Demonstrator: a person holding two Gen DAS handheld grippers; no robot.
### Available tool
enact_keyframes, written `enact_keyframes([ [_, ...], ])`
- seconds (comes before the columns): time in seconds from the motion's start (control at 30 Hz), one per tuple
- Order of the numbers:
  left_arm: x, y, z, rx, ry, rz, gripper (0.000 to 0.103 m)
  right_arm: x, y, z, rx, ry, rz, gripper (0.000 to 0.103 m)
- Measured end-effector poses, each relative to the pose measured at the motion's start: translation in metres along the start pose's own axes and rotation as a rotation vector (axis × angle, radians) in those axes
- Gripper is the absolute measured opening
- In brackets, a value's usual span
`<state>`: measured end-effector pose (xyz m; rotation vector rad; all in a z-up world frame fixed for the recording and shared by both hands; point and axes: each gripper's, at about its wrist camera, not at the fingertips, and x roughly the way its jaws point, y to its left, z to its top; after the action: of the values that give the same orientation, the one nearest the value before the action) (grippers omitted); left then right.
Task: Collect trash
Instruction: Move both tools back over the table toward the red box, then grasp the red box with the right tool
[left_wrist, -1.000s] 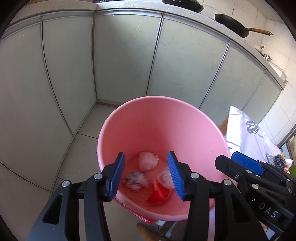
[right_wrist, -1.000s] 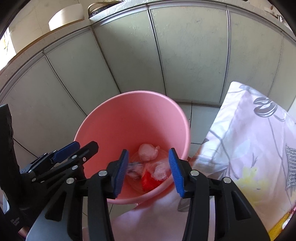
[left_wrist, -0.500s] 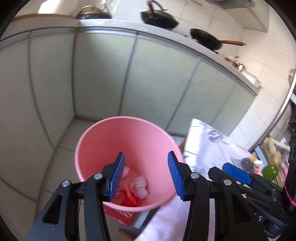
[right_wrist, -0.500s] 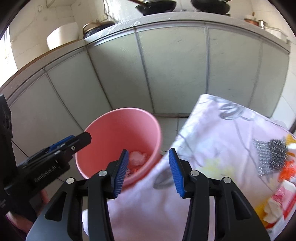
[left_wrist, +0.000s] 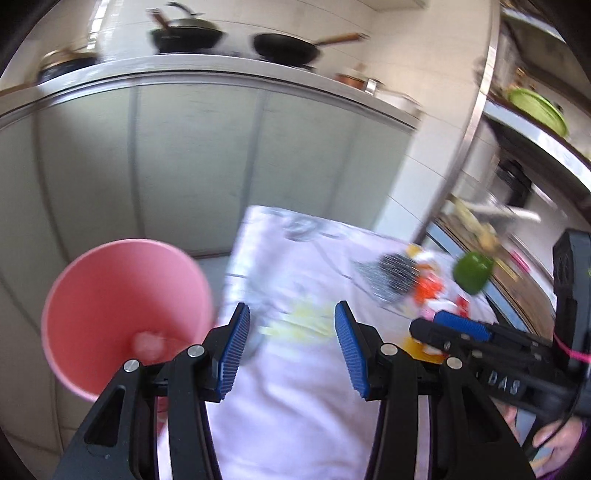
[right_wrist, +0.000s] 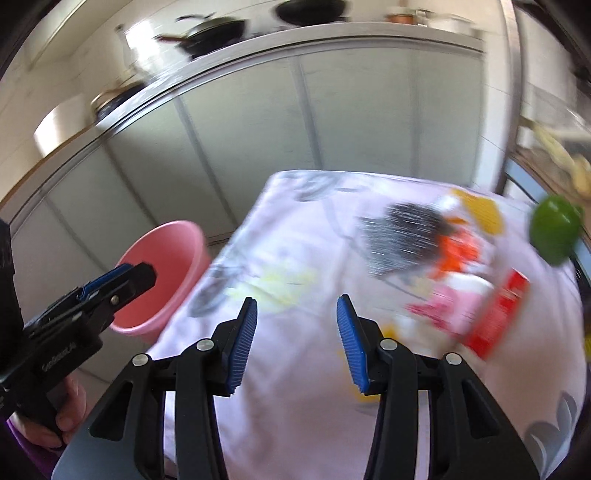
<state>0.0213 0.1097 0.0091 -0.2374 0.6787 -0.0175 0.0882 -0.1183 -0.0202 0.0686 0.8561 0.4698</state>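
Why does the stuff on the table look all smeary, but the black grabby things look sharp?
Left wrist view: the round green pepper and pink plastic bucket smear with motion blur, while the left gripper stays crisp. Right wrist view: the red carton streaks too, and the fisheye lens bends the grey cabinets.

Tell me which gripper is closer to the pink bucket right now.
Left. The left gripper hangs just beside the pink bucket, while the right gripper is over the table, farther from it.

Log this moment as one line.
left hand-held gripper: open, empty | right hand-held gripper: open, empty | pink bin: holds trash | tablecloth: wrappers remain
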Motion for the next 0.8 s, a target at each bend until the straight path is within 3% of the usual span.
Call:
enact_keyframes([
  [0.17,0.018,-0.044,-0.001,0.105,0.042,-0.068,0.047,-0.015,-0.053,-0.007,0.120,-0.026,-0.093,0.046],
  [0.4,0.035,-0.073,-0.005,0.138,0.073,-0.119,0.047,-0.017,-0.119,-0.013,0.315,-0.006,-0.161,0.046],
  [0.8,0.052,-0.082,-0.002,0.158,0.096,-0.140,0.047,0.025,-0.142,0.001,0.460,0.096,-0.160,0.046],
])
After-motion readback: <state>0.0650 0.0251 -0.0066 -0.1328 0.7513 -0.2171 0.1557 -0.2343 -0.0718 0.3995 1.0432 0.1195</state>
